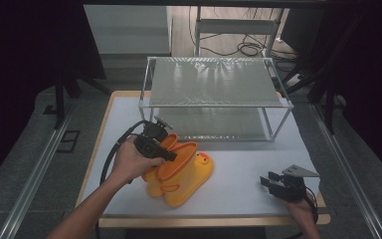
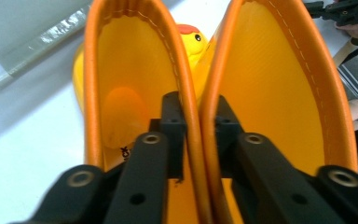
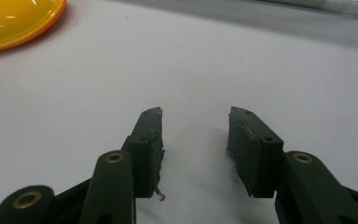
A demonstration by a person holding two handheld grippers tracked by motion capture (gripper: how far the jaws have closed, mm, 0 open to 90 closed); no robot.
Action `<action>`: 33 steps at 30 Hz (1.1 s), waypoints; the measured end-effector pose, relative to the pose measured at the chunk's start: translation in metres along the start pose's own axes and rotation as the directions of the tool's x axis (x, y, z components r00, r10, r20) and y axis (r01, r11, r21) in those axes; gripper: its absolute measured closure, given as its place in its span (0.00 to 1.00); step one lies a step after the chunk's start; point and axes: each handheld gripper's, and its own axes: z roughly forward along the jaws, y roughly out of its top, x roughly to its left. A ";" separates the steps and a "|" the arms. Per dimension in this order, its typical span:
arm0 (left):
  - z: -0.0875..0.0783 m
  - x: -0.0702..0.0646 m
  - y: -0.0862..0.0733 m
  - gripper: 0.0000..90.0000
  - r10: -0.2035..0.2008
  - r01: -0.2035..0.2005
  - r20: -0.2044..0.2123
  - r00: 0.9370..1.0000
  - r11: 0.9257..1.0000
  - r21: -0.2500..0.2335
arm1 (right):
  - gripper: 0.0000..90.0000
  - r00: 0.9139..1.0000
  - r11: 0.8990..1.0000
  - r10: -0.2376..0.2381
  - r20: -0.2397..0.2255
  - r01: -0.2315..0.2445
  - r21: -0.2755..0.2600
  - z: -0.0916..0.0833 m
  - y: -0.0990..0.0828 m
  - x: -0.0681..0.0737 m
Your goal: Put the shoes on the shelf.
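We find the pair of yellow boots (image 1: 179, 172) standing upright near the front of the counter (image 1: 238, 174), before the wire shelf (image 1: 214, 82). Their two touching shaft walls sit pinched between our left gripper (image 2: 198, 116) fingers (one finger down inside each boot). Our right gripper (image 3: 194, 135) rests well apart, fingers half open, empty.
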 end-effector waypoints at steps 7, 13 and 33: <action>-0.001 0.006 -0.002 0.91 -0.007 0.008 0.036 0.999 1.000 -0.030 | 0.61 1.000 1.000 0.004 0.002 -0.004 -0.001 0.000 0.000 0.000; -0.003 0.012 0.001 0.91 -0.017 0.020 0.071 0.997 0.999 -0.047 | 0.61 1.000 1.000 0.006 0.006 -0.006 -0.002 0.000 0.000 -0.001; -0.034 -0.008 0.035 0.91 0.016 0.008 0.198 0.980 0.993 -0.122 | 0.61 0.999 0.999 0.023 0.022 -0.022 -0.022 -0.006 0.001 -0.006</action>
